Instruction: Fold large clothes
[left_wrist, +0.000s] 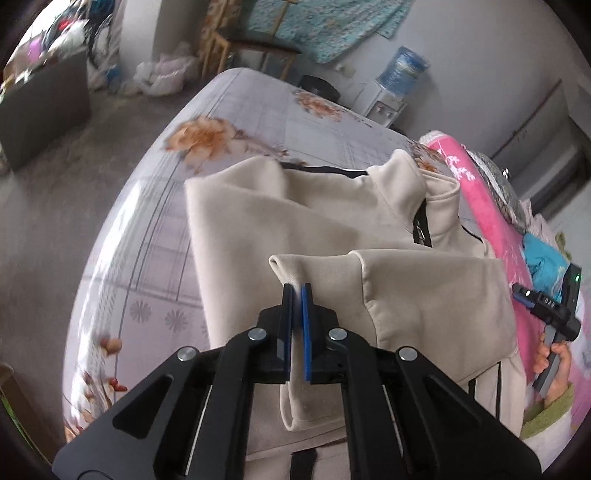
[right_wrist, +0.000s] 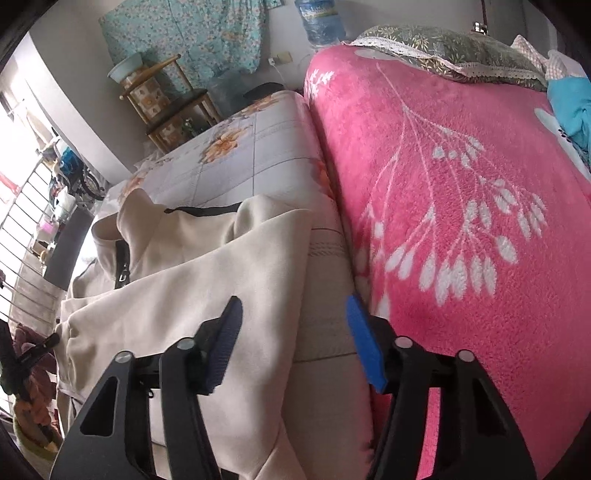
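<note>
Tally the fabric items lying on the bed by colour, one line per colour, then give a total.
Beige: 1, the zip-up jacket
Pink: 1, the fleece blanket
Olive green: 1, the lace-edged pillow
Turquoise: 1, the bunched cloth
Total: 4, not counting the floral bedsheet they lie on.

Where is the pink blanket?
In the right wrist view, the pink blanket fills the right side, lying on the bed beside the cream jacket.
</note>
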